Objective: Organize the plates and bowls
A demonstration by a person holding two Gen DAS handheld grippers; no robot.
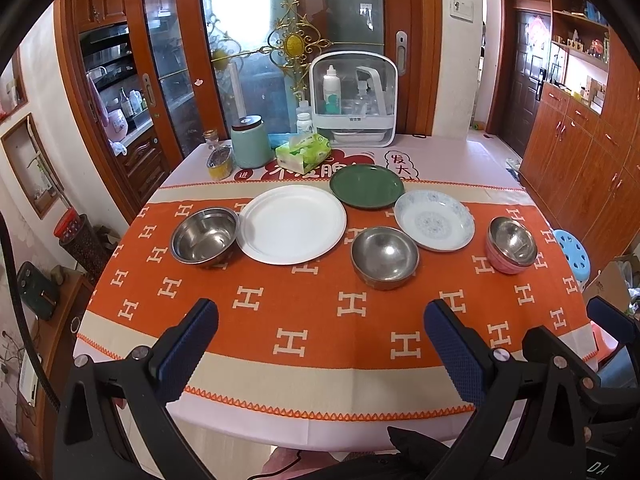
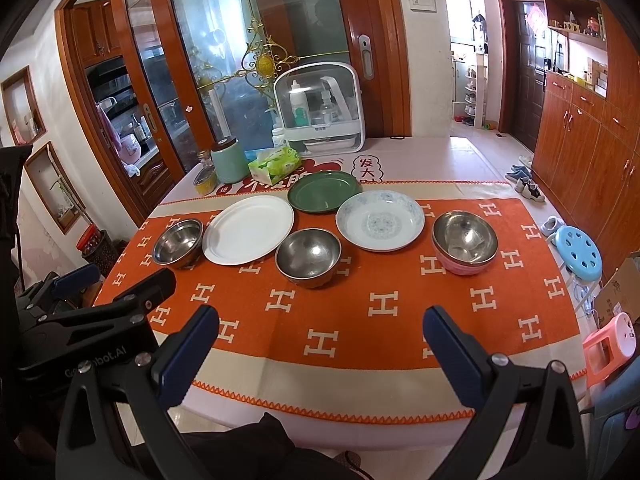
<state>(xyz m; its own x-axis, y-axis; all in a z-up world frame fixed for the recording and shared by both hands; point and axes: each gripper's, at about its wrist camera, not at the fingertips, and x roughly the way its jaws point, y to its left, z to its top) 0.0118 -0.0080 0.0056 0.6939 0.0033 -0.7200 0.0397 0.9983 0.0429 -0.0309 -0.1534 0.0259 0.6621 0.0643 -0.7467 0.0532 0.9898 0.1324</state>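
On the orange cloth that covers the table, nothing has been sorted yet, as far as I can judge: three plates and three bowls lie spread out singly, none stacked on another.

Taking the white plate as the landmark, and it is the largest piece, the green plate sits behind it and to its right, with a small gap between the rims. The patterned plate lies further right of the white plate, just in front of the green one. The steel bowl stands right against the white plate's left edge, rims touching or very nearly so. The middle steel bowl sits just off its front right rim. The pink bowl, steel-lined, is the farthest from it, well out to the right past the patterned plate.

So all the gathering is left to do, plates with plates and bowls with bowls.

The left gripper hangs over the near edge of the cloth with its fingers spread wide and nothing between them; the right gripper is the same, released and empty.
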